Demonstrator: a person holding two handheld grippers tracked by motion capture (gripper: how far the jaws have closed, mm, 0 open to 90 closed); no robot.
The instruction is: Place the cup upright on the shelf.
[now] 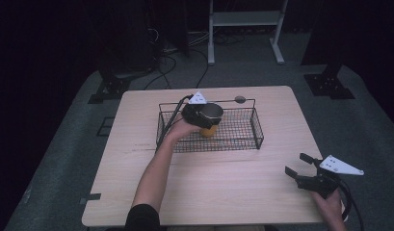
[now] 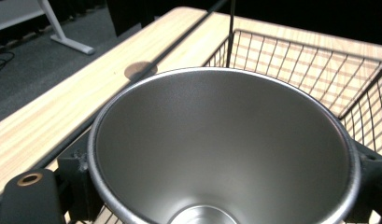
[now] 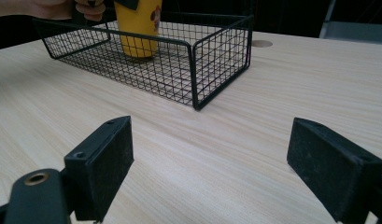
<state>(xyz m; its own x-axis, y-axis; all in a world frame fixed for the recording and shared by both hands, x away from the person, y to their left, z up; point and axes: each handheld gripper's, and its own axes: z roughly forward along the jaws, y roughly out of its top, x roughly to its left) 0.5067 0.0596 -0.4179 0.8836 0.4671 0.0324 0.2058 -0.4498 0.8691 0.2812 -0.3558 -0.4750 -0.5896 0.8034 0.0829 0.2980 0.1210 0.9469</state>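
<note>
Left gripper (image 1: 203,115) clamped on the yellow cup (image 1: 209,129), standing it in the wire basket (image 1: 242,139).

I'd say we're mid-placement; next I need to release and lift straight up. Right gripper (image 1: 300,169) sits wide apart over the table (image 1: 223,187), well clear.

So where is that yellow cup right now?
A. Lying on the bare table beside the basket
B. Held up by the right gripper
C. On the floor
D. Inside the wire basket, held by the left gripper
D: the yellow cup stands inside the wire basket, with the left gripper closed around its rim.
</note>
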